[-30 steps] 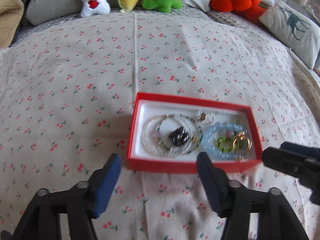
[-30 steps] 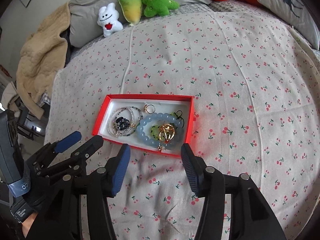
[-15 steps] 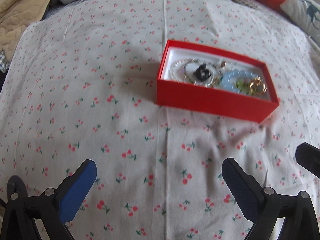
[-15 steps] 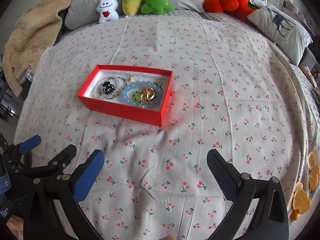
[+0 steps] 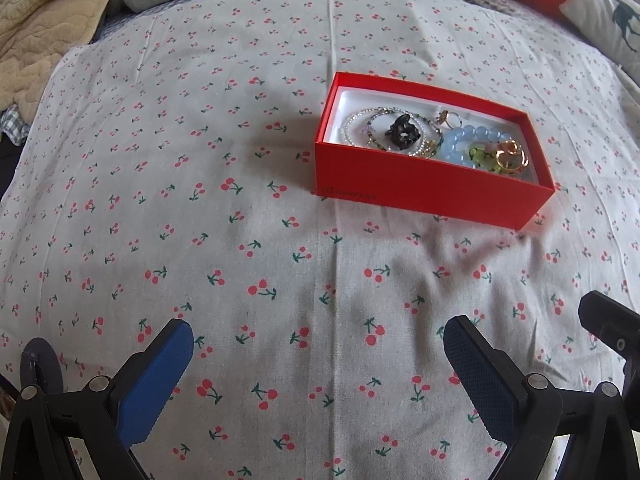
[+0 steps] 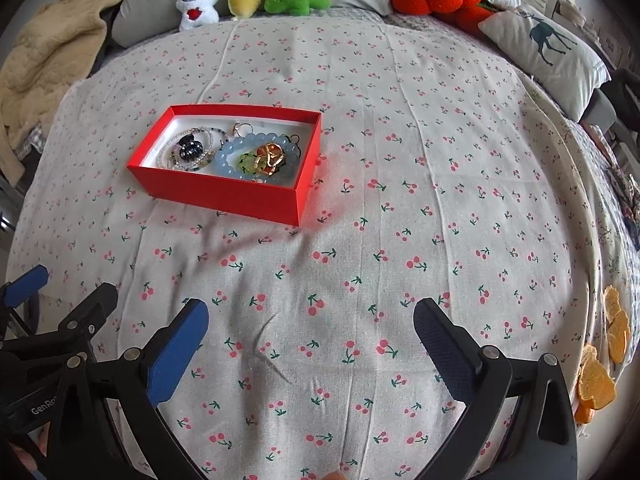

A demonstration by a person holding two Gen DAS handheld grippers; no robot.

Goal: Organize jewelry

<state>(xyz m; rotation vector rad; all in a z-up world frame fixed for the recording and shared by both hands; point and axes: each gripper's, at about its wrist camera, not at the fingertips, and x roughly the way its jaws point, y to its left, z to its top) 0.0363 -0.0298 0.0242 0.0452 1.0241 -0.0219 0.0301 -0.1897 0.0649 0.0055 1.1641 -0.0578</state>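
Nearest, my left gripper (image 5: 318, 364) and right gripper (image 6: 310, 342) both stand fully spread and empty above the cherry-print sheet (image 5: 248, 200); only "GenRo", cut off at the frame edge, reads on a gripper arm. Beyond them the red box (image 5: 430, 190) holds the bracelets, rings and black hair claw (image 5: 402, 133). I judge the step best finished by keeping both tools clear of it; its faint front imprint is illegible.

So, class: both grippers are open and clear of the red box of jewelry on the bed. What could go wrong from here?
1. The bracelets overlap: the blue bead bracelet lies against the thin beaded bangles, so lifting one may drag others.
2. The red box sits on soft, wrinkled bedding; a push could tip it.
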